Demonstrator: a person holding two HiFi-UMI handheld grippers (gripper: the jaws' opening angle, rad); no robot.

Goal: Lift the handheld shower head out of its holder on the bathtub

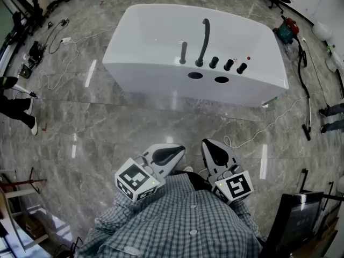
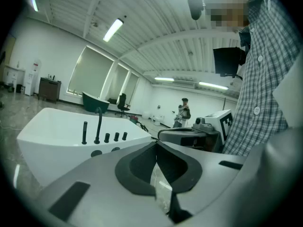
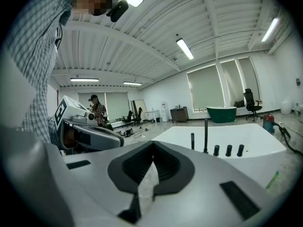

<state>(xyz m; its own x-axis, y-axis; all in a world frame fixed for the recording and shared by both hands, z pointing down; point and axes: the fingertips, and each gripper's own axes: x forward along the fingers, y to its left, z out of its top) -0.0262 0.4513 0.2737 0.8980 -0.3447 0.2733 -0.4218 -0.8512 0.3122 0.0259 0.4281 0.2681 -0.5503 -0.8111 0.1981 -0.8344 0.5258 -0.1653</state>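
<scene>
We hold both grippers close against our shirt, well short of the tub. Left gripper: jaws pressed together, nothing between. Right gripper: same, closed and empty. Shower head stands upright in its holder on the tub's near rim, just left of the curved spout; knobs to the spout's right.

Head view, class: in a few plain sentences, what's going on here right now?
A person in a checked shirt stands back from the white bathtub, with the left hand-held gripper and the right hand-held gripper close to the body. Both are shut and empty. The black shower head stands upright on the tub's rim beside the tall spout, untouched. The lift has not begun.
</scene>
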